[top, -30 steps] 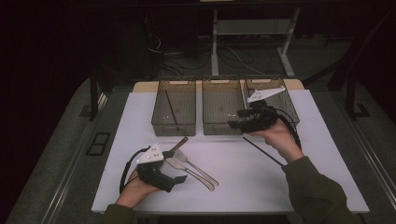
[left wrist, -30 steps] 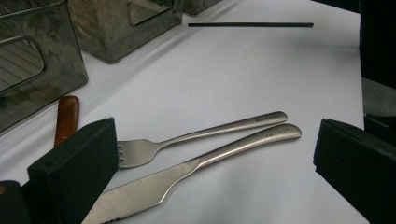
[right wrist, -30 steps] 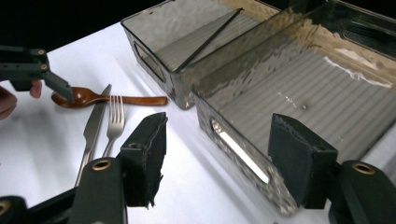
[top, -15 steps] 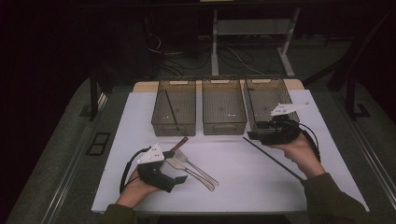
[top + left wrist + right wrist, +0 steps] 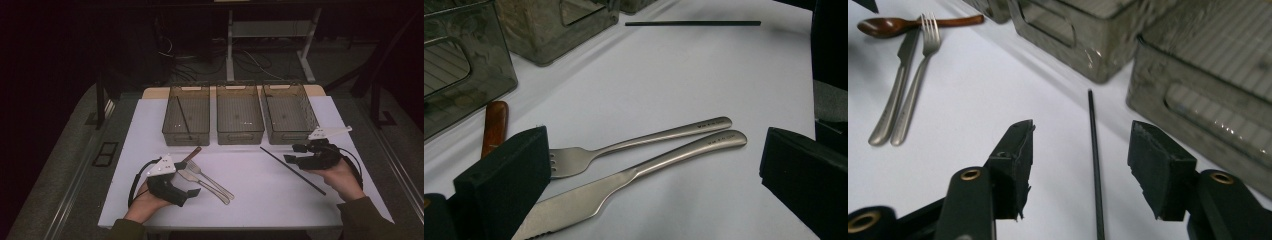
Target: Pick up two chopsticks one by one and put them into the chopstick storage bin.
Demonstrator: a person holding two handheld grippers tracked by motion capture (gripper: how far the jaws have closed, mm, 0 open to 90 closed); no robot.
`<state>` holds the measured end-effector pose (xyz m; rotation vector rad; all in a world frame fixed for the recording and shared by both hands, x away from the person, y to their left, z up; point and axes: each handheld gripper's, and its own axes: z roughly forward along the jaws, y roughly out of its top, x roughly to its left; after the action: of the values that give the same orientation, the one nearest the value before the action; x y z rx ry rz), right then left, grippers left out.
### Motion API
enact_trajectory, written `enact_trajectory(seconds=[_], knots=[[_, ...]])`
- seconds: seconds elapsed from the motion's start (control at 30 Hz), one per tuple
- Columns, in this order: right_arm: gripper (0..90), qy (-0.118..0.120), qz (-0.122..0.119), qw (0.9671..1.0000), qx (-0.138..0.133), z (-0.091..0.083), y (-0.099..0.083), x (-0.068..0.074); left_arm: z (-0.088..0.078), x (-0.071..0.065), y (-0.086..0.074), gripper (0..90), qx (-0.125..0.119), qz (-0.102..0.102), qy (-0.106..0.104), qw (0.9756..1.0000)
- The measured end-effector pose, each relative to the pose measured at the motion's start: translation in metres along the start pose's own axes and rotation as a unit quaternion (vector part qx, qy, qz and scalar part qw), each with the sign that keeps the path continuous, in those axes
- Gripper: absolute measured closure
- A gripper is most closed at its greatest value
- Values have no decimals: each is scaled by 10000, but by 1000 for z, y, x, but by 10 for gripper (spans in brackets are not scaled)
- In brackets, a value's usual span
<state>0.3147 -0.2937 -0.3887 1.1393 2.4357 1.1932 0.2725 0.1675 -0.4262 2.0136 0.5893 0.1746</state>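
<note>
Two hand-held grippers work a white table (image 5: 250,200) where cutlery is apparently being sorted into three clear bins (image 5: 240,120). The right gripper (image 5: 1080,170) comes down over a black chopstick (image 5: 1094,165), which lies flat on the table and runs straight up the gap between its two black jaws; the jaws have just been closing but stand apart, neither pad touching the stick, so nothing is held yet. The approach lines the jaws along the stick's length, apparently so they can pinch it across its thin width. Just beyond the gripper's right jaw sit the near walls of the bins, and in the high view a matching chopstick (image 5: 183,118) already leans inside the left bin (image 5: 186,120), the likely destination. The left gripper (image 5: 649,170) rests low on the table with jaws wide apart and empty, straddling a steel fork (image 5: 634,145) and knife (image 5: 624,185); a wooden spoon (image 5: 494,127) lies just beyond its left jaw, these pieces seemingly awaiting their turn
</note>
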Motion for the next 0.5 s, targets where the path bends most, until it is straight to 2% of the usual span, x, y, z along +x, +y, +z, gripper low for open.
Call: enact_trajectory(seconds=[0.4,0.5], knots=[[461,-284,56,9989,368,-9,-34,-8,-1,0,0,0,7,22,-2,10000],[494,-307,90,9984,459,-10,-42,-10,-1,-1,0,0,10,26,-3,10000]])
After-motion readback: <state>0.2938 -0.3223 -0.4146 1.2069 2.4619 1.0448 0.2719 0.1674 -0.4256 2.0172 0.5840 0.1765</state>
